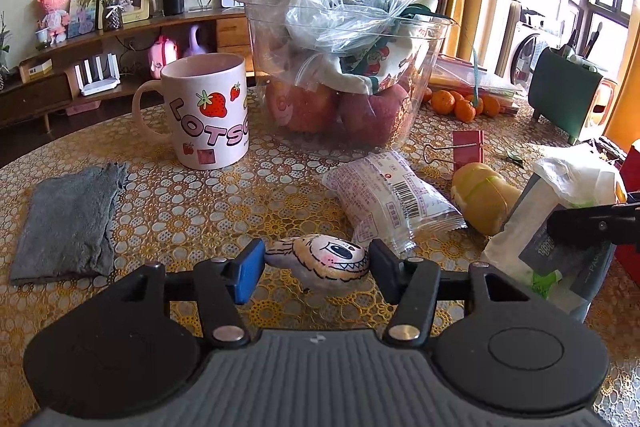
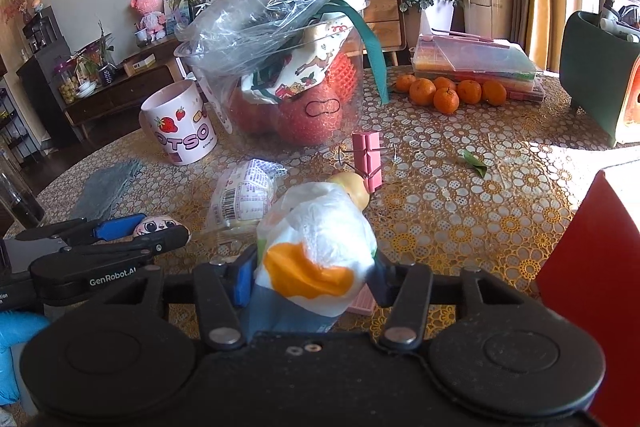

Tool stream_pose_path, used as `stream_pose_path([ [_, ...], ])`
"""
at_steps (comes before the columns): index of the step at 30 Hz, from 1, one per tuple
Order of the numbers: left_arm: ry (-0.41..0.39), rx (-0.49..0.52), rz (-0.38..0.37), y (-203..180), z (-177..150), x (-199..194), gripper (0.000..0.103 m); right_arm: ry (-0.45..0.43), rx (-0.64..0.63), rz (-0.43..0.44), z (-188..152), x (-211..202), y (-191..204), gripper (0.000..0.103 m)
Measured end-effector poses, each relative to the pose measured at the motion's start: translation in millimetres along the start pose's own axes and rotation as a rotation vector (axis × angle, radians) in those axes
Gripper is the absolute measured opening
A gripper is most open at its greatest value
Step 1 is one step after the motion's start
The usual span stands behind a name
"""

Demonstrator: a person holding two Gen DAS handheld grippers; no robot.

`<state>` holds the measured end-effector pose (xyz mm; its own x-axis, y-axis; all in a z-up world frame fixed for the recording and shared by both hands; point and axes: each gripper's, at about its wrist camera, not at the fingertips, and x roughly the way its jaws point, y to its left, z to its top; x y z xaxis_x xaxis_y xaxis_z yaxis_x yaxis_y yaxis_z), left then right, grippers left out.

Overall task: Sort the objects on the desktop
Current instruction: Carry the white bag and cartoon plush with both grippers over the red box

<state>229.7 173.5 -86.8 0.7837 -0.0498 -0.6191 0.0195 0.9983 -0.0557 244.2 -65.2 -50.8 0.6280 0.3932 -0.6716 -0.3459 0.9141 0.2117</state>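
A small painted toy with a cartoon face (image 1: pixel 320 261) lies on the table between the fingers of my left gripper (image 1: pixel 316 267); the jaws stand open around it, with gaps on both sides. It also shows in the right wrist view (image 2: pixel 158 227), beside the left gripper (image 2: pixel 132 233). My right gripper (image 2: pixel 312 275) is shut on a tissue pack (image 2: pixel 316 259) with white tissue sticking out; the pack shows at the right in the left wrist view (image 1: pixel 560 227).
A strawberry mug (image 1: pixel 208 111), a clear tub of apples and bags (image 1: pixel 344 67), a grey cloth (image 1: pixel 68 223), a snack packet (image 1: pixel 388 199), a yellow peel (image 1: pixel 484 195), a pink binder clip (image 2: pixel 366 157), tangerines (image 2: pixel 448 93) and a red box (image 2: pixel 592 267) are on the table.
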Motion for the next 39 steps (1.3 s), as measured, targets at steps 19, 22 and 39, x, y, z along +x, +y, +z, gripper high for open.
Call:
stream_pose_path([
  [19,-0.056,0.038,-0.073,-75.1,9.1,-92.0,0.056,-0.053,-0.037,-0.007,-12.1,-85.9,-17.8,0.053],
  [22,-0.073,0.04,-0.092,-89.3,13.4,-103.3,0.056,-0.07,-0.04,-0.003,-13.1,-101.2,-21.4,0.053],
  [39,-0.116,0.09,-0.165,-171.8,23.4,-157.2,0.056,-0.171,-0.019,-0.003,-20.2,-182.1,-64.4,0.053],
])
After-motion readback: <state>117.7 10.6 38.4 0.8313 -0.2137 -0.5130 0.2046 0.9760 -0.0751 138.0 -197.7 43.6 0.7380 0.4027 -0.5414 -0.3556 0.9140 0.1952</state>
